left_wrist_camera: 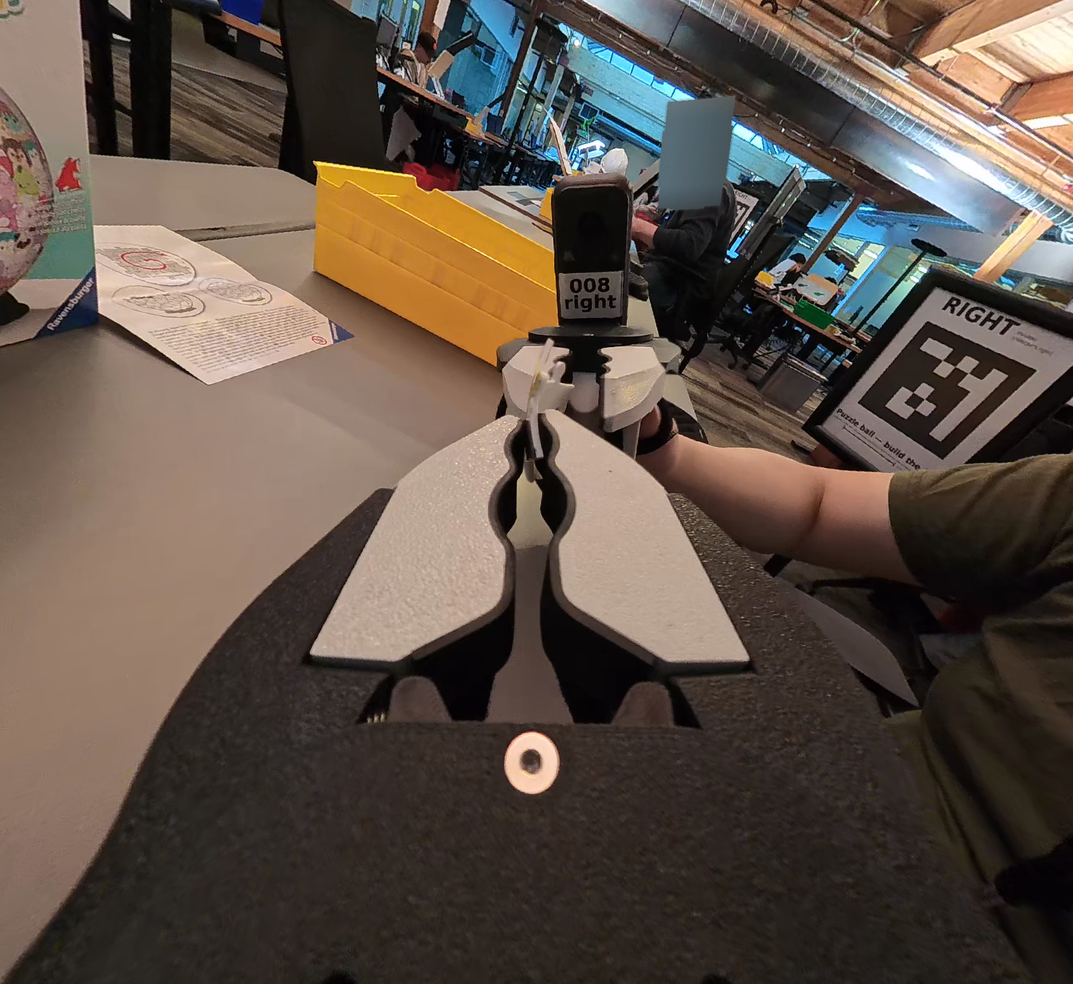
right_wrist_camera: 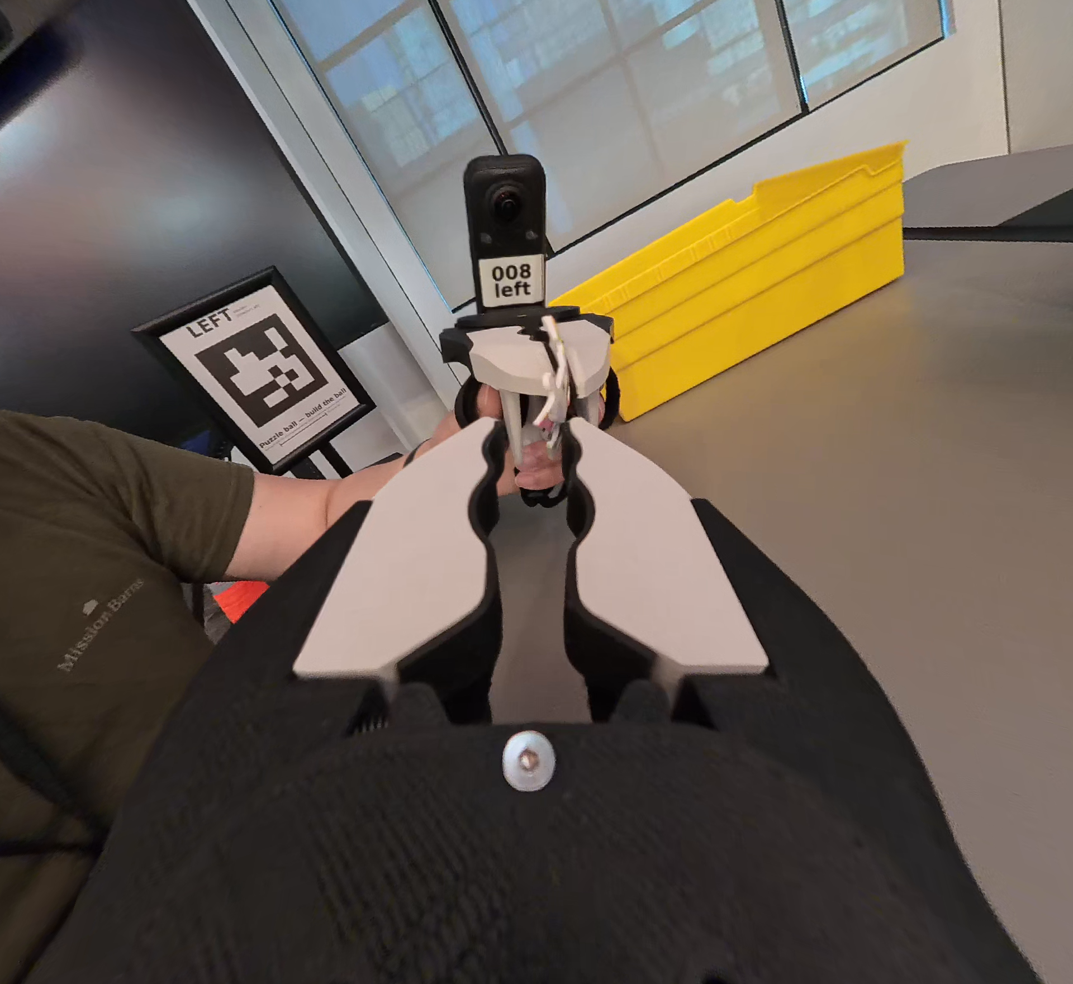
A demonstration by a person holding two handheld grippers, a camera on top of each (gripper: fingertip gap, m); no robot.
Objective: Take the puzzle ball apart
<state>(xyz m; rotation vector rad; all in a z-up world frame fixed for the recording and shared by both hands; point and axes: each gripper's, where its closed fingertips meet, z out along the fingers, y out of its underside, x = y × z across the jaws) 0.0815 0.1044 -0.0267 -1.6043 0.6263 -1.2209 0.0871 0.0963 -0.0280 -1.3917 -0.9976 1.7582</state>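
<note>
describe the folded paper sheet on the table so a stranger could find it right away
On the grey table, look left of the yellow bin. The instruction sheet lies flat beside the upright puzzle box; it alone is white paper with round diagrams.

Both cams ride low on their own gripper, looking out along the fingers just above the grey desk (left_wrist_camera: 174, 491). They face each other close up: the left wrist view looks into the open workroom, the right wrist view toward the windows. Both catch the yellow bin (left_wrist_camera: 429, 265) and that desk.
</note>
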